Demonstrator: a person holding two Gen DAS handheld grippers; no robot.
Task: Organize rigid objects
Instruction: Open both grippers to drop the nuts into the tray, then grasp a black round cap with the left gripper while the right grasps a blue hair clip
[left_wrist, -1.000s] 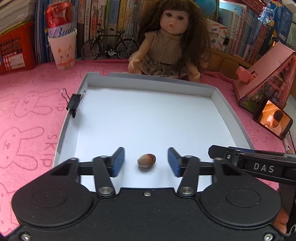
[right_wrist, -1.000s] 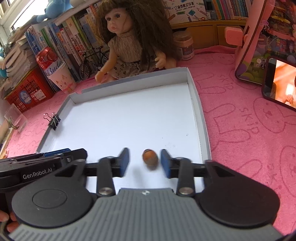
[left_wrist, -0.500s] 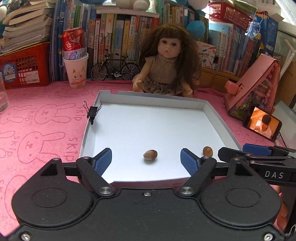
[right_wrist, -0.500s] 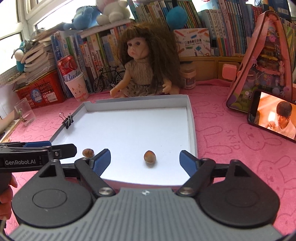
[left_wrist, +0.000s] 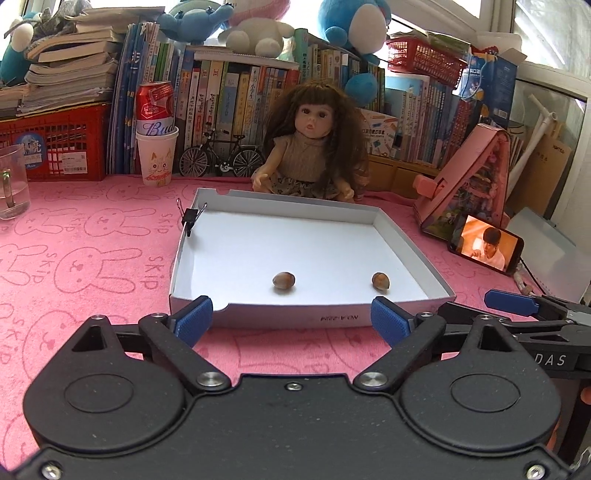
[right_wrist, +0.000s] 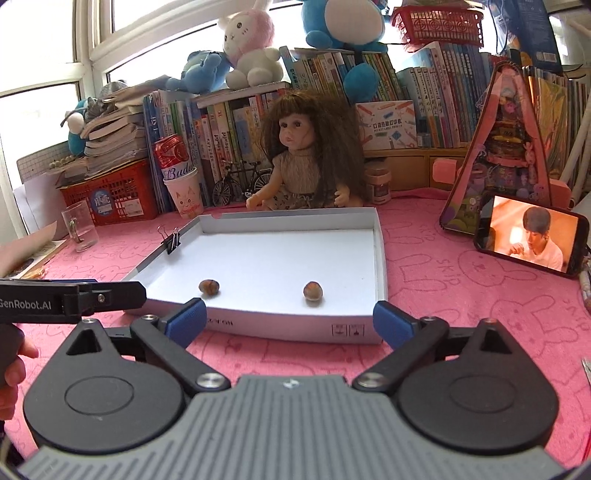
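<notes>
Both tools have drawn back out of the white tray since a second ago, leaving one hazelnut each on its floor.

Left tool hangs with its blue pads spread wide, gripping nothing, just outside the tray's near wall; right tool likewise stands wide apart and holds nothing, before the same wall. Inside the tray, the left hazelnut lies near the near wall about mid-width, and the right hazelnut lies toward the tray's right wall; the two are well apart. A black binder clip grips the tray's left wall near the far corner. A doll sits just behind the tray's far wall on the pink surface. A phone leans off the tray's right side.
</notes>
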